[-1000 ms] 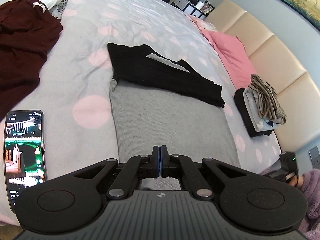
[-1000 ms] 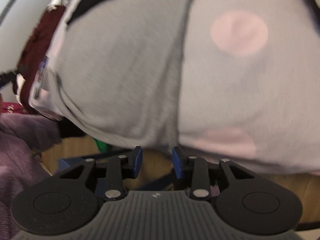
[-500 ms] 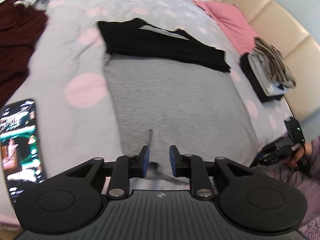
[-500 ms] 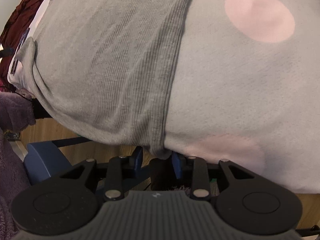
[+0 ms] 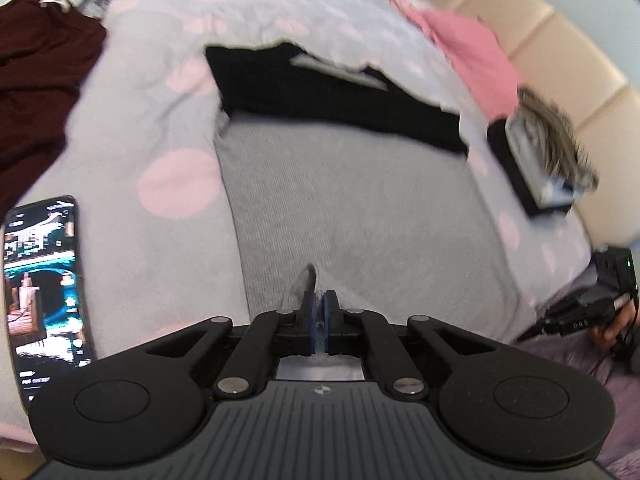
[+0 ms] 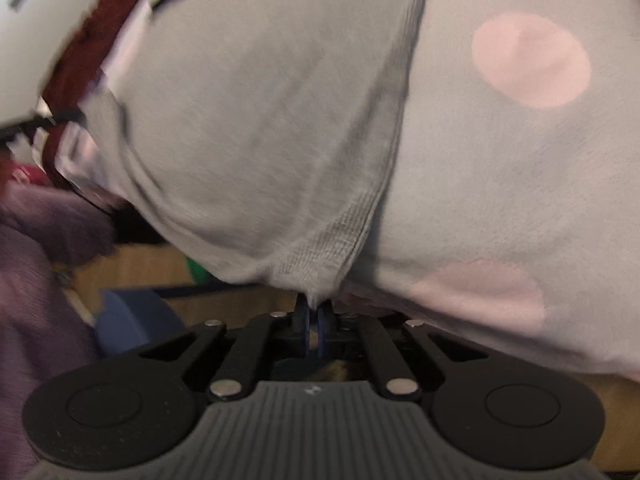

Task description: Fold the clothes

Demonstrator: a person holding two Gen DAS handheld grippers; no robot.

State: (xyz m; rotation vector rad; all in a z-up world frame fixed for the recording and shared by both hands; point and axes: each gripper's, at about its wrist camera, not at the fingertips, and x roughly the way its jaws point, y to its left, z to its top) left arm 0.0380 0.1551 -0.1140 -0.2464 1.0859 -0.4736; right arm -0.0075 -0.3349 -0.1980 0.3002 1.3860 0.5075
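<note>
The grey garment [image 5: 352,200] lies flat on the bed [image 5: 160,128], thin, soft and light, so it sags w/o support. Left tool [image 5: 319,312] and right tool [image 6: 315,312] have just closed, each pinching its near hem; corners are best.

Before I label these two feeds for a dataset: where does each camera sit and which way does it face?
Left wrist: on the left gripper, looking down across the bed at the grey garment it pinches.
Right wrist: on the right gripper, at the bed's edge, pinching the garment's corner.
Shared: the grey garment and the dotted bedspread.
</note>
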